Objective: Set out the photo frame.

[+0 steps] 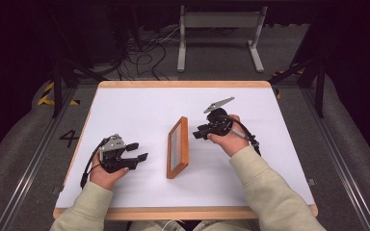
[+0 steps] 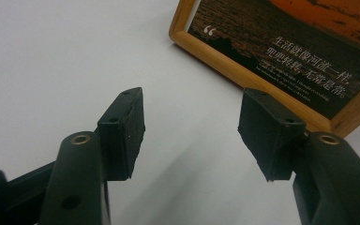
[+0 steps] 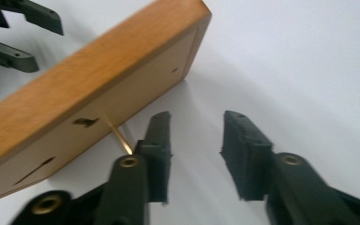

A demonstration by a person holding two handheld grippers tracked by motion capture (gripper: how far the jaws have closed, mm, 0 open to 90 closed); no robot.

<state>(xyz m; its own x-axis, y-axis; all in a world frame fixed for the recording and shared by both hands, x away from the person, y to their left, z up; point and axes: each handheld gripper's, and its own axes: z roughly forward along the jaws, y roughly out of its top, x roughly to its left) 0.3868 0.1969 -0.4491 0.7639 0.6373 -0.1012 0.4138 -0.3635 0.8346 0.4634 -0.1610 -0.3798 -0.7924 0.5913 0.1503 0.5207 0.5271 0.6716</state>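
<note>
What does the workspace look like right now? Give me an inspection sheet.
Surface: white table top with wooden edge.
Job's things: wooden picture frame standing on its long edge at centre, picture toward the left hand-held gripper, thin brass prop at its back.
Clutter: nothing seen.
Grippers: left hand-held gripper open, nothing between its jaws; right hand-held gripper open, nothing between its jaws, beside the frame's back.
Cables: black cable trailing from each gripper; loose cables on floor.
Surroundings: white stand beyond table.

Grey floor (image 1: 24,144), cables (image 1: 144,55), white stand (image 1: 219,21) beyond wood-edged table (image 1: 183,84).
</note>
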